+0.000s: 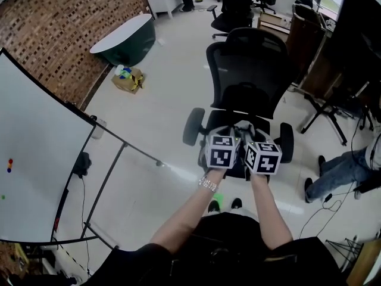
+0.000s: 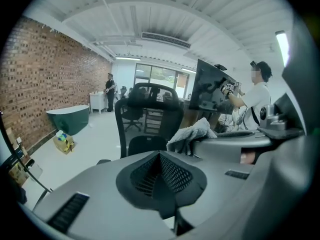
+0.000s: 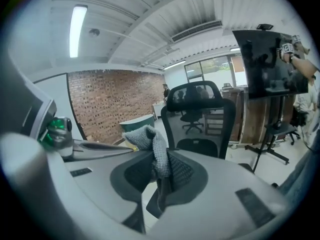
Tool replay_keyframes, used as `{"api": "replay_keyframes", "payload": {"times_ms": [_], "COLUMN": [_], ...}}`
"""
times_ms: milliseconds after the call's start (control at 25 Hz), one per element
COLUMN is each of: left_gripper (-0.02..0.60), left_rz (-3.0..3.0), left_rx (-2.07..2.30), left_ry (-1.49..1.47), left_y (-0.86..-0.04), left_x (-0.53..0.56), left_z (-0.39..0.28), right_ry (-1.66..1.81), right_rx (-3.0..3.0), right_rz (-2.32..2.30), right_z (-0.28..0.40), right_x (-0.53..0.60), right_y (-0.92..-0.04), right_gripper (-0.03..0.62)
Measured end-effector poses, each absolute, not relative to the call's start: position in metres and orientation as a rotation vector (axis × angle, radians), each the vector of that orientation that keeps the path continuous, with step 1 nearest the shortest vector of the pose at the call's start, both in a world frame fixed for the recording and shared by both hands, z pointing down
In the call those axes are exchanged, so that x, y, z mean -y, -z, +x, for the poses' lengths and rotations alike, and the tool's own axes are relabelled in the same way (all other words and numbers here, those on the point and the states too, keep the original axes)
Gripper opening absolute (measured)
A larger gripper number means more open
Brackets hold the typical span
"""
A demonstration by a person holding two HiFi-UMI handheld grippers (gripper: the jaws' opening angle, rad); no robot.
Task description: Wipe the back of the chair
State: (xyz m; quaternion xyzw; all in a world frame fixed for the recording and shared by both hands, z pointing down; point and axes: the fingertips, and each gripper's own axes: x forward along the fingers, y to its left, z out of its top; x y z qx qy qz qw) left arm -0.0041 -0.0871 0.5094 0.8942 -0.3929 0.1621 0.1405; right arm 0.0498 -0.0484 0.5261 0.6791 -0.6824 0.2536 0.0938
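Nearest the body, both claws hang side by side over the front of the seat. The left claw has its pads pressed together with nothing between them. The right claw, just at its 3 o'clock, is pinching a grey terry cloth by a bunched fold, and the loose end stands up above the pads.

The cloth looks light, limp and a little grippy (it will drape rather than push), so a pinch low in the bunch should leave a free flap to drag across the surface.

At 12 o'clock, apart from the cloth, stands the black office chair with its backrest upright. The mesh panel will probably give under pressure while the rim stays stiff. A wheeled base would let it roll or swivel, so the empty claw could brace the frame edge or an armrest.

A whiteboard stands at 9 o'clock.
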Motion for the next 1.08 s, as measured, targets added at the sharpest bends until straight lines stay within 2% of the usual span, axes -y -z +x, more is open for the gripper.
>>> {"api": "replay_keyframes", "payload": {"times_ms": [560, 1080], "left_gripper": [0.003, 0.003], "left_rz": [2.633, 2.629], "left_rx": [1.125, 1.145], "left_ry": [-0.457, -0.431], "left_y": [-0.49, -0.482], "left_x": [0.069, 0.068], "left_z": [0.039, 0.044], "right_ry": [-0.716, -0.71], "right_rx": [2.077, 2.107], "right_rz": [2.021, 1.992], "right_z": [0.084, 0.085], "right_x": [0.037, 0.035], "right_y": [-0.502, -0.495], "right_gripper": [0.051, 0.051]}}
